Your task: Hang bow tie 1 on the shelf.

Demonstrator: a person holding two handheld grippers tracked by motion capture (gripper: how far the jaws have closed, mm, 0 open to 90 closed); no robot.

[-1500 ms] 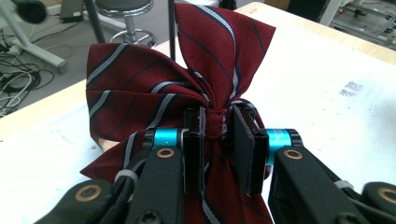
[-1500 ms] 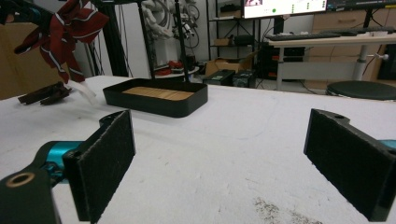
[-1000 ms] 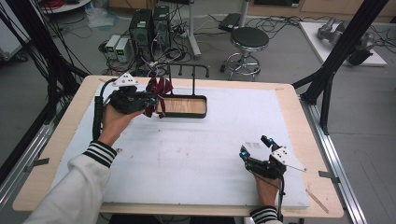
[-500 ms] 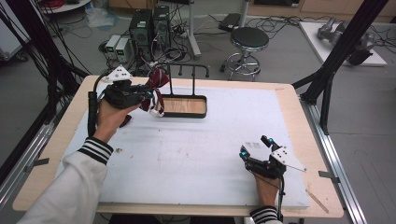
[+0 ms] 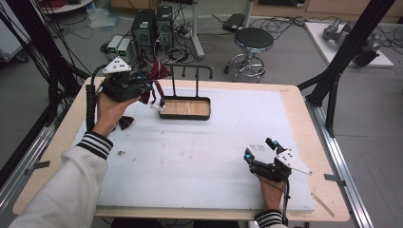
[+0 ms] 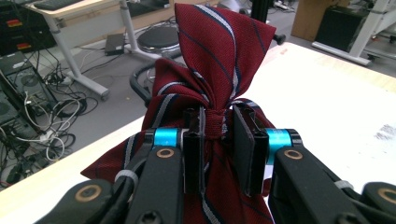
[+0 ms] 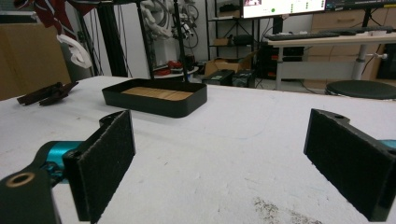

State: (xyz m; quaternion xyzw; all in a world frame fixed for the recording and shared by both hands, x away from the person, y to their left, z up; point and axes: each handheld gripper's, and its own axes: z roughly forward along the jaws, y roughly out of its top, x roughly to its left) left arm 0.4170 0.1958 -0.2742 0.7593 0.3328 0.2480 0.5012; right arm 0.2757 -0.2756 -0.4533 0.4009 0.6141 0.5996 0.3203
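No brand, label or legible writing can be made out on anything here; the screen far off in the right gripper view carries marks too small to read.

The white mat covers most of the wooden table. At its far edge sits the black tray stand, a shallow tray with a wooden floor and a bent black rail rising behind it. A second dark bow tie lies on the mat, just beside the person's left wrist.

The left gripper holds a maroon striped bow tie (navy and pale stripes) in the air just left of the stand's rail; in the left gripper view its pads pinch the bow tie at the centre knot, jaws nearly closed on it. A white clip hangs below the fabric.

The right gripper rests on the near right part of the mat, jaws wide apart with nothing between them.

Compared with a second ago, the left gripper and bow tie sit higher and nearer the rail top; the right gripper has not moved.
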